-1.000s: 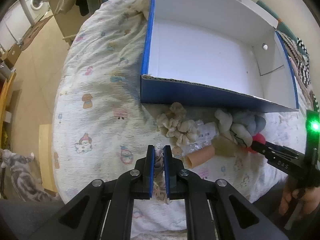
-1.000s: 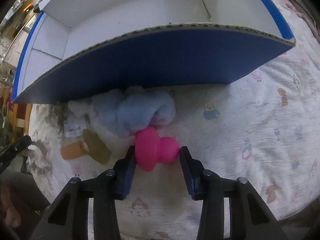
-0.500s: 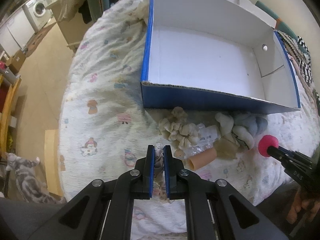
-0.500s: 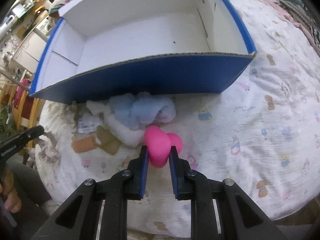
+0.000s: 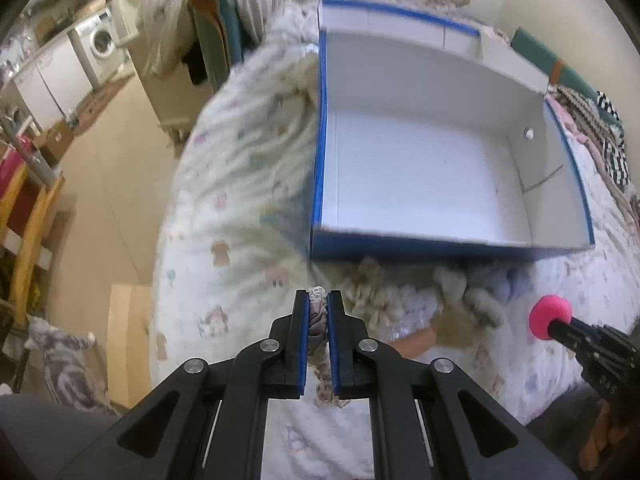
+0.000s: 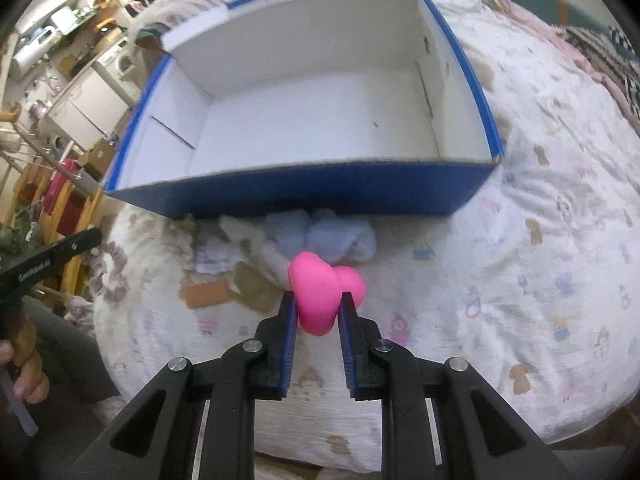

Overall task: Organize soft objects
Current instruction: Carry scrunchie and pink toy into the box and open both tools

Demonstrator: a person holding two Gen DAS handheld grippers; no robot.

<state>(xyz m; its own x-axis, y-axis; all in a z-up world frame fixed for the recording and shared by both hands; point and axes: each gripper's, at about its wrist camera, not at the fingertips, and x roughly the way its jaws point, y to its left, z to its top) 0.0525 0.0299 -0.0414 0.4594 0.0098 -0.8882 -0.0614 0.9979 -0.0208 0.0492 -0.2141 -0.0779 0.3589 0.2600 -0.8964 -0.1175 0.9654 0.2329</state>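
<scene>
The left gripper (image 5: 318, 312) is closed on a pale ruffled fabric scrunchie (image 5: 317, 314), held above the white bedspread with cartoon prints (image 5: 224, 248). Behind stands the blue cardboard box with white inside (image 5: 420, 168). Just before its front wall lies a fluffy light-blue soft piece (image 6: 340, 236). The right gripper (image 6: 318, 312) squeezes a bright pink squishy toy (image 6: 316, 292), held above the bedspread.

A bed covered by a white quilt printed with small cartoon bears (image 6: 540, 200) carries an open blue-and-white cardboard box (image 6: 304, 194), beyond the right tool (image 6: 318, 312). Between box and tool lie a pale-blue fluffy cloth bundle (image 6: 336, 236), cream scrunchies (image 5: 372, 288) and an orange tube (image 6: 206, 294).
</scene>
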